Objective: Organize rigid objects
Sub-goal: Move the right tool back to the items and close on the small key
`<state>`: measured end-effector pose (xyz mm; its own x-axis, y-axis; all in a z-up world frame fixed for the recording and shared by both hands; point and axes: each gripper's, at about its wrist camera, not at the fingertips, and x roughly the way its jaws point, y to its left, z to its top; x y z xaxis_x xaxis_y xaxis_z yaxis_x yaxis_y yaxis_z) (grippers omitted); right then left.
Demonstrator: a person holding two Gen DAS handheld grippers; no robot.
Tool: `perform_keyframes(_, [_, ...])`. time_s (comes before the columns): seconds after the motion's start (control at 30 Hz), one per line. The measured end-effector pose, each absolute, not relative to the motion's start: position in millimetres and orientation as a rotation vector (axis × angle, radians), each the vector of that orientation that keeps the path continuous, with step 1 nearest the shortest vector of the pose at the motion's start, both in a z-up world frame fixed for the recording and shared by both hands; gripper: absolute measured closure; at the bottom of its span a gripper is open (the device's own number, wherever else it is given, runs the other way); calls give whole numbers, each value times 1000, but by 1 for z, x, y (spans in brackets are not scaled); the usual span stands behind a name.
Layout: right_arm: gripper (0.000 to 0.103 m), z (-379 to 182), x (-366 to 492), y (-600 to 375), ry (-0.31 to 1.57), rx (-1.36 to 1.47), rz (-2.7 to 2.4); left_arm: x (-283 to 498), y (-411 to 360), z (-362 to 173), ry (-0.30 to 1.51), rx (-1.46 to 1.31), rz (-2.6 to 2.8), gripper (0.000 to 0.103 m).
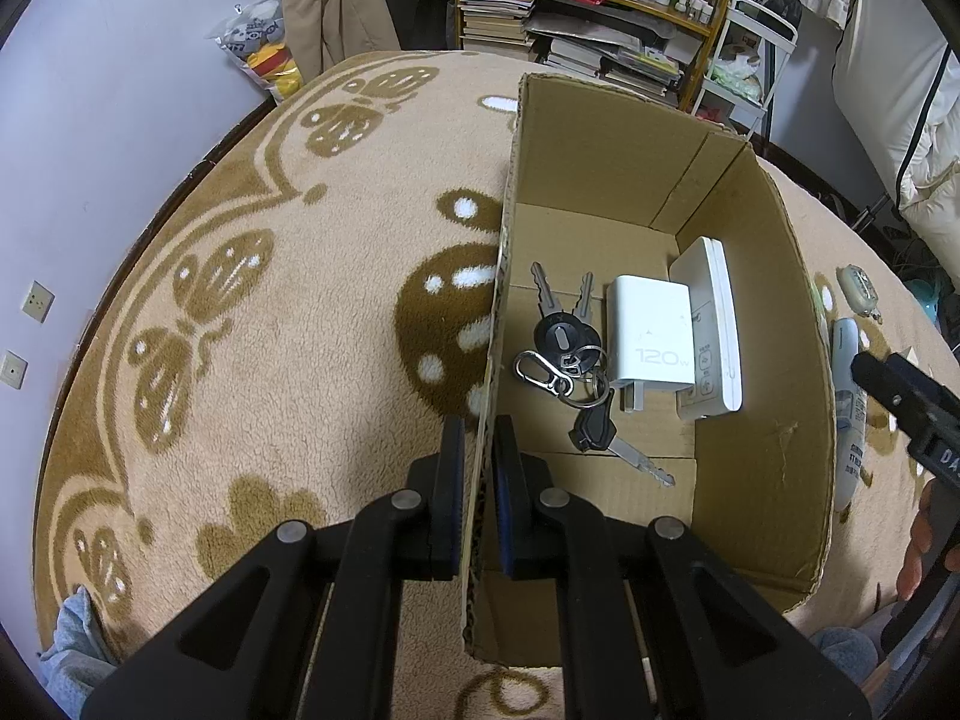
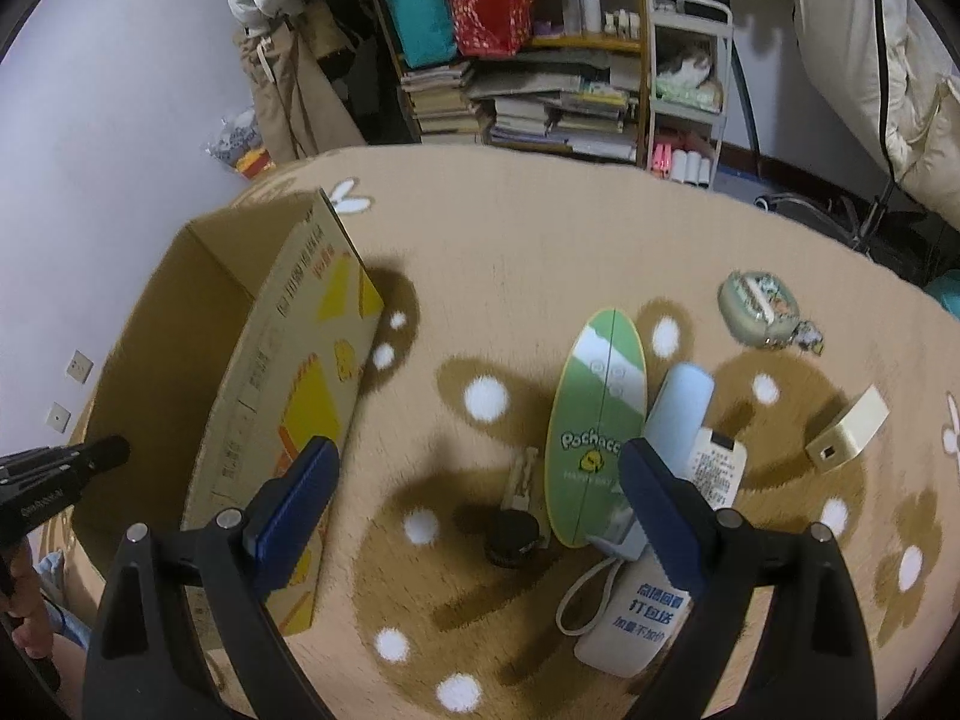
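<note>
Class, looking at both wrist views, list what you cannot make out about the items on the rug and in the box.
- Left wrist view: the white bottle beyond the cardboard box is mostly hidden by its wall and the right gripper.
- Right wrist view: the box interior is hidden by its printed side.
- Right wrist view: the black-headed key is blurred.

Dim, warm indoor light falls from above, throwing soft shadows beside the cardboard box (image 2: 252, 396) onto the rug (image 1: 270, 300). Both fisheye views bend strongly toward dark corners. The right wrist view is slightly motion-blurred; the left is sharp.
</note>
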<state>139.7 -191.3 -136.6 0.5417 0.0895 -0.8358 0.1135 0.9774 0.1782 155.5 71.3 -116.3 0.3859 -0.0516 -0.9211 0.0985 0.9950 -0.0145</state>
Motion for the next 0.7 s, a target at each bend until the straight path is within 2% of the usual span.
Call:
perform_keyframes(0.07, [5,-142,141,-193,1019,244,-5,155,71,-116,1171,46,-96,93])
perform_keyframes(0.13, [17,-150,143,-193,1046,258,3,155,71,-116,1171,46,-96,93])
perform_keyframes(0.2, [24,-157,145,-193,1079,259,7,155,71,-116,1171,45,-96,93])
perform_keyframes(0.43, [28,-176,150,-191,1165,288,30,155,71,-117,1172,44,-96,93])
perform_keyframes(0.53, [37,-183,153,-192,1197,292,25,155,71,-117,1172,43,-96,93])
perform_keyframes(0.7, [37,-194,157,-197,1240,309,4,155,71,-117,1173,42,-96,93])
